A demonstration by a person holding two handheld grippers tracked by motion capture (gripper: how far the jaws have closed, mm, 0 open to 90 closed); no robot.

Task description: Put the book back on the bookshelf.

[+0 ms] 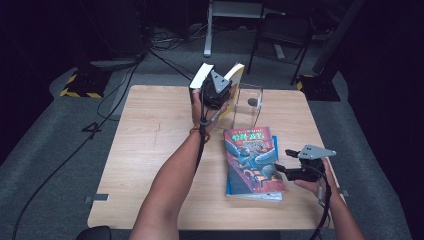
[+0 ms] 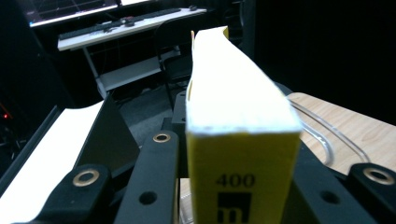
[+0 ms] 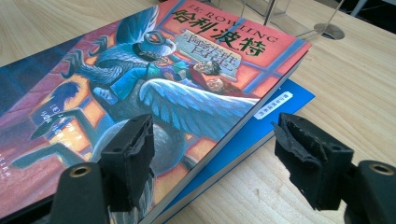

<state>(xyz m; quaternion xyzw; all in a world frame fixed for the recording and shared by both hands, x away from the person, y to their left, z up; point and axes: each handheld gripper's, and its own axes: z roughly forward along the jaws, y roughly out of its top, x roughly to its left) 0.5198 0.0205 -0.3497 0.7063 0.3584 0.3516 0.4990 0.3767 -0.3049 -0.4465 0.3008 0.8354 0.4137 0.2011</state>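
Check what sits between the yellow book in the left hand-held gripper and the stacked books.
In the high view, a clear acrylic stand sits between the yellow book and the stacked books.

My left hand-held gripper (image 2: 233, 186), matt black plastic with brass-ringed screw holes, clamps a thick yellow paperback book (image 2: 243, 154) with matt white paper edges. My right hand-held gripper (image 3: 215, 158) has rough, crumbly black foam pads (image 3: 130, 154). The glossy illustrated red-and-blue paperback (image 3: 154, 79) lies on a smooth blue-covered book (image 3: 271, 112). The light wooden desk (image 3: 355, 84) shows fine grain; the clear plastic stand (image 1: 248, 102) shines.
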